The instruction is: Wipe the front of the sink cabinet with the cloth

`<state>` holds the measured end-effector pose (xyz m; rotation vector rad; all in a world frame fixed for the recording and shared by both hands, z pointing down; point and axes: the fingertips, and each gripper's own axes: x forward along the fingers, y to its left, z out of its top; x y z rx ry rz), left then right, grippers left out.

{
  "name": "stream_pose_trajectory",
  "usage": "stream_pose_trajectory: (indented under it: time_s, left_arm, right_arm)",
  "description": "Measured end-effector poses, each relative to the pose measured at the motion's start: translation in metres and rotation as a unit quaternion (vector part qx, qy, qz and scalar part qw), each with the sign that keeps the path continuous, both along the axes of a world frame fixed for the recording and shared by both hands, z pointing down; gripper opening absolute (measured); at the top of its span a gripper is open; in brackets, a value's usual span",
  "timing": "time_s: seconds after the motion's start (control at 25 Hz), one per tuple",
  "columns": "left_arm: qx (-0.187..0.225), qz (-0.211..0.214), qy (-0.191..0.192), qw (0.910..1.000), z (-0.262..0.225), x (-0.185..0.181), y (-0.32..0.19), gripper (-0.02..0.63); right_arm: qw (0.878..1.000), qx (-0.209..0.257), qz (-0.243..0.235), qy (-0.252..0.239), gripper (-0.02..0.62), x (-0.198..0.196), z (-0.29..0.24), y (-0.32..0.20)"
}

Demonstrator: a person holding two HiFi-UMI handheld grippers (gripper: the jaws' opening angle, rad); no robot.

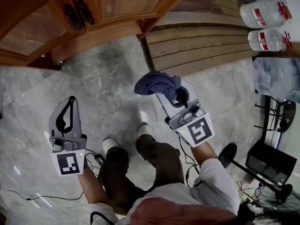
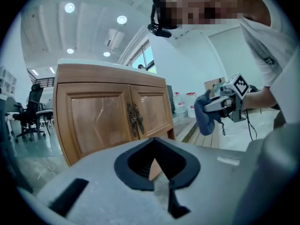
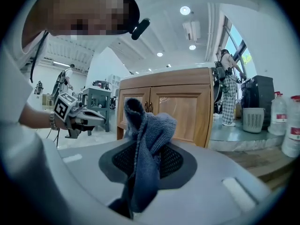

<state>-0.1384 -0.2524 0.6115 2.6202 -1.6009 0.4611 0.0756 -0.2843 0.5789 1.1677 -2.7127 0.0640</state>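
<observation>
Your right gripper (image 1: pixel 165 92) is clamped on the cloth (image 1: pixel 157 82). The blue fabric is bunched up and stands out of the jaws in a loose wad, and a tail hangs back through them toward you. Your left gripper (image 1: pixel 71 102) has its jaws together with nothing between them, and it sits low on your left over the floor (image 1: pixel 103 78).

The cloth touches nothing but the gripper that holds it. The cabinet (image 1: pixel 56 27) lies on the far side of it and a little to the left, well apart, with bare floor between. The right gripper view shows the cabinet front almost dead ahead, both wooden doors upright and the dark handles (image 1: pixel 77 13) at the seam between them. From above, the front runs across you from near-left to far-right. The cloth sits closest to the cabinet's right corner, beside the plank platform (image 1: pixel 197 46).

So wiping has not begun, as far as these views show. The move looks like a forward reach with your right arm, angled slightly left so the wad meets a door panel flat on rather than catching the corner post. Strokes can then run along the front's length. The loose bunching may let the cloth fold over or snag on the handles, so lead with its fullest part. Your left gripper is about as near the front but holds nothing.
</observation>
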Motion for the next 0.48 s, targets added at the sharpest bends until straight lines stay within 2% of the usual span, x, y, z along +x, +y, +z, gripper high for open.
stream_pose_trajectory:
  time_s: [0.2,0.36,0.48]
  left_arm:
    - [-0.001,-0.034,0.045,0.9984,-0.078,-0.016,-0.008,0.002]
    - [0.005,-0.012,0.083,0.9965,-0.188,0.013,0.000,0.002]
    - [-0.010,0.013,0.118,0.9928,-0.287,0.048,0.018,0.002]
  right_arm:
    - [1.000,-0.018,-0.017,0.009,0.107,0.002,-0.073,0.015]
    - [0.999,-0.024,-0.033,-0.017,0.107,-0.005,-0.182,0.031]
    - [0.998,-0.037,-0.025,-0.035,0.107,-0.006,-0.283,0.050]
